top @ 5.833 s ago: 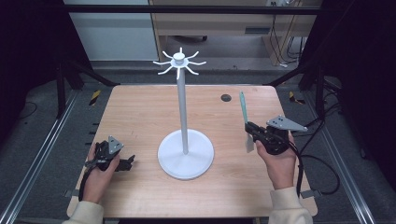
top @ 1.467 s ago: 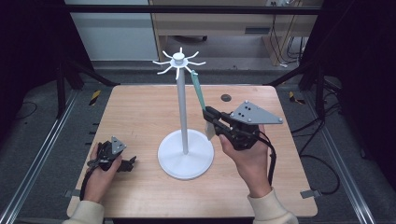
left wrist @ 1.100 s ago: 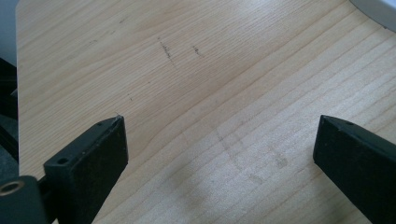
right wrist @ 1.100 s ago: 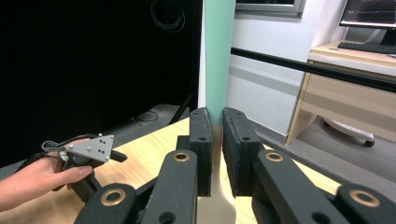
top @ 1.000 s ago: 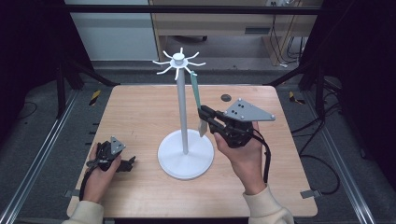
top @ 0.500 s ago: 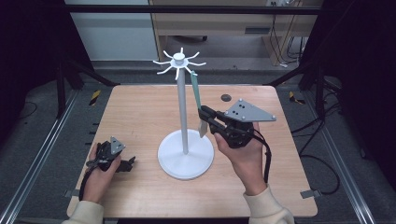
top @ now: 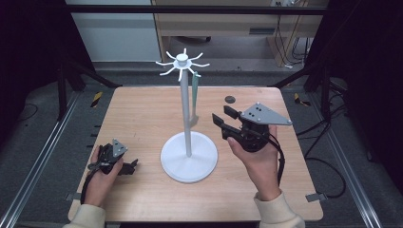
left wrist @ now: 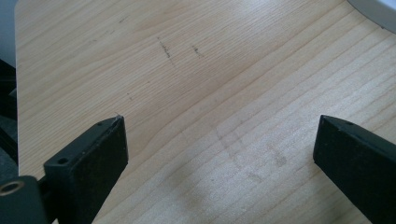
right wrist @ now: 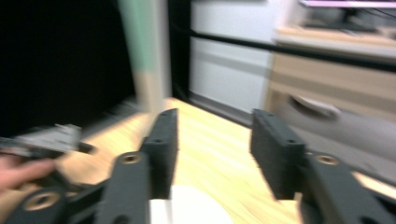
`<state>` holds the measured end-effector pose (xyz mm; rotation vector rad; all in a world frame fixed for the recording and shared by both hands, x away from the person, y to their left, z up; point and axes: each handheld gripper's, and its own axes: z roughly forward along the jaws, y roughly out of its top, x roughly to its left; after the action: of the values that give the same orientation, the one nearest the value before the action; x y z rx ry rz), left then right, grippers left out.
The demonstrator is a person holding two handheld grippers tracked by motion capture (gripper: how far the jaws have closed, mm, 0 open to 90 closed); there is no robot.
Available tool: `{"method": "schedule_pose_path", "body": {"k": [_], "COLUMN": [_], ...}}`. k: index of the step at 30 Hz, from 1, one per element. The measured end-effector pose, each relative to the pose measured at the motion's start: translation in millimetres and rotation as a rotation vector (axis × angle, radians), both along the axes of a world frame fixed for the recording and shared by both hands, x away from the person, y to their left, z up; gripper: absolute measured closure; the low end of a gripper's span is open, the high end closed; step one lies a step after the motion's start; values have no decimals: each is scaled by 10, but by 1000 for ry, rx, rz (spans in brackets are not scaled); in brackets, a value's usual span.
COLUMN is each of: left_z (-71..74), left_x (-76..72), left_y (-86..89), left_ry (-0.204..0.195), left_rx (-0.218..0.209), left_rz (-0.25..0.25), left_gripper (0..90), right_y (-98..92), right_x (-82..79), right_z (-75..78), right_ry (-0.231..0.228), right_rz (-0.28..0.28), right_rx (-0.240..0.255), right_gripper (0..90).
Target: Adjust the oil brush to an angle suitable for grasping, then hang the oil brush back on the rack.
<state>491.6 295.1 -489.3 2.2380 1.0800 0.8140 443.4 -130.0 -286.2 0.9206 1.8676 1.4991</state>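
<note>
Left gripper (top: 129,165), at seven o'clock on the table (top: 142,118), rests with jaws wide and empty. Centre: white hook stand (top: 188,154); a green-handled utensil (top: 195,92) hangs from its one-o'clock hook. Right gripper (top: 223,116), at three o'clock, jaws just opened, nothing between them. Step judged: release after hanging; next, withdraw clear without knocking the utensil.

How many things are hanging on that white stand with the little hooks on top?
1. A green-handled utensil hangs from a hook on the right side of the white stand, beside its pole. The other hooks look bare.
</note>
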Motion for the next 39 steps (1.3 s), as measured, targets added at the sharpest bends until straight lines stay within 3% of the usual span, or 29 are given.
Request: {"method": "schedule_pose_path", "body": {"k": [4,8,13,18,26,34,39], "left_z": [3,8,10,10,6,10,11], "left_x": [5,-1,3,1,12,10,4], "left_y": [4,1,9,8,13,18,14], "left_ry": [-2,-2,-4,-5,-2,-12,-12], "left_rx": [-1,-2,-4,0,-3,-6,0], "left_rz": [2,0,3,7,13,15,10], "left_gripper": [27,26,26,27,27,27,27], "right_y": [-90,-154,-220,-307,-465,-668,-781], "right_x": [118,223,319,366,446,542,579], "right_z": [-131,-269,-387,-471,-621,-867,-987], "right_ry": [56,81,101,90,98,147,173], "right_rz": [-104,-172,-210,-244,-292,-360,-393], "right_rx": [-49,-94,-107,-119,-128,-136,-115], "right_gripper": [313,224,143,91,87,92,97]}}
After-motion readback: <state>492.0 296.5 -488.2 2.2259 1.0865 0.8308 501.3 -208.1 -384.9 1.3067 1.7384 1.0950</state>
